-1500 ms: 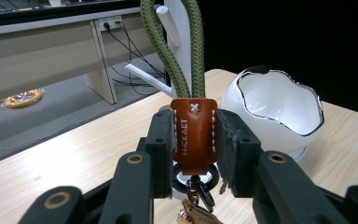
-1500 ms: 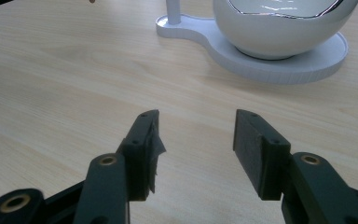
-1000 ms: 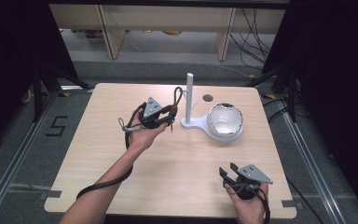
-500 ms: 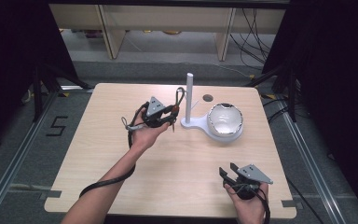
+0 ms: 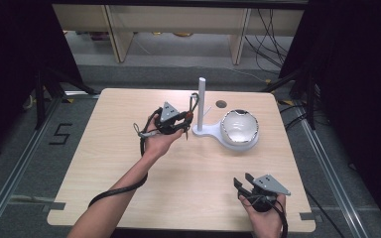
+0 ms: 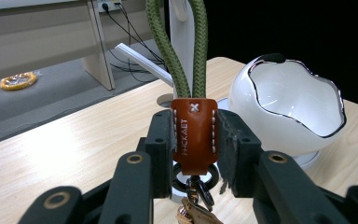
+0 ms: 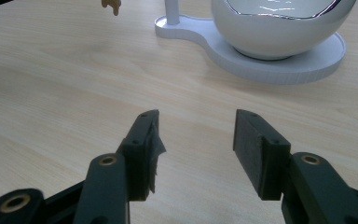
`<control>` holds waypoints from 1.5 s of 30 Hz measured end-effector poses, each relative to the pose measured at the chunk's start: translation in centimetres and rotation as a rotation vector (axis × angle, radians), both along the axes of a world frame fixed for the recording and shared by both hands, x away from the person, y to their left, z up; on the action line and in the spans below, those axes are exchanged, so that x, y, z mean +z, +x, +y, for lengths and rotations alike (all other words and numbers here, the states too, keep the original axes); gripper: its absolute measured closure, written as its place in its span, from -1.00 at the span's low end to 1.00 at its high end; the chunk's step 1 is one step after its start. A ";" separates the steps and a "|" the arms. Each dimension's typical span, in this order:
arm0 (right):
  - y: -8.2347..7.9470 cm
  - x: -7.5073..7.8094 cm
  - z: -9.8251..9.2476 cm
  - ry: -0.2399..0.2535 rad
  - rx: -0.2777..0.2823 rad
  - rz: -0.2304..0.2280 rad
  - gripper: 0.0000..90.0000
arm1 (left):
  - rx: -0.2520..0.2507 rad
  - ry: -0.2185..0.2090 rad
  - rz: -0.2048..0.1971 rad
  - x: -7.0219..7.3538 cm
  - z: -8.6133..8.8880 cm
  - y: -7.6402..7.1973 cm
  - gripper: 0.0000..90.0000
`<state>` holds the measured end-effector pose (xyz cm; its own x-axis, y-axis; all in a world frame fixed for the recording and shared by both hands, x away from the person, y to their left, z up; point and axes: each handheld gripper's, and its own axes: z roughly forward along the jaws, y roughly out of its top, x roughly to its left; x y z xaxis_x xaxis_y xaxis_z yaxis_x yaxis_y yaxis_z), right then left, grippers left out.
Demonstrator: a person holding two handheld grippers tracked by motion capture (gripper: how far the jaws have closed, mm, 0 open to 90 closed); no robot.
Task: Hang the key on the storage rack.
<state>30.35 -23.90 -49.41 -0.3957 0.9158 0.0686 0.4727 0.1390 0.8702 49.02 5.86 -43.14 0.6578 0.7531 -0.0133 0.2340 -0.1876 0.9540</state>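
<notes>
My left gripper is shut on the brown leather tab of a keychain; its olive-green cord loop rises above the jaws and a metal ring and clasp hang below. In the high view the left gripper is held above the table just left of the white post of a stand, with the cord loop close to the post. A white bowl sits on that stand's base. My right gripper rests near the front right of the table, open with nothing between the pads.
The light wooden table has a small round hole near its far edge. The stand's flat white base lies ahead of the right gripper. Shelving and cables stand beyond the table.
The left gripper has moved a little right, toward the white post, carrying the keychain. The right gripper has stayed in place.
</notes>
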 end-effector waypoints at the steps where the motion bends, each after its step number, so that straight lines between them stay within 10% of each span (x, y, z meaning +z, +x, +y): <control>1: 0.0 0.0 0.0 0.000 0.000 0.000 0.15 | 0.000 0.000 0.000 0.0 0.0 0.0 0.49; 30: -0.1 0.0 0.1 -0.002 -0.005 0.001 0.14 | -0.004 0.049 0.049 -0.5 -1.1 0.5 0.40; 45: 0.0 -0.2 0.1 0.018 -0.001 -0.002 0.14 | 0.002 0.069 0.112 -0.3 1.6 -1.7 0.07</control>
<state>30.38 -23.77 -49.64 -0.3952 0.9148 0.0839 0.4710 0.1234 0.8735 47.29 7.45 -43.44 0.6537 0.7559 -0.0346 0.3385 -0.2512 0.9068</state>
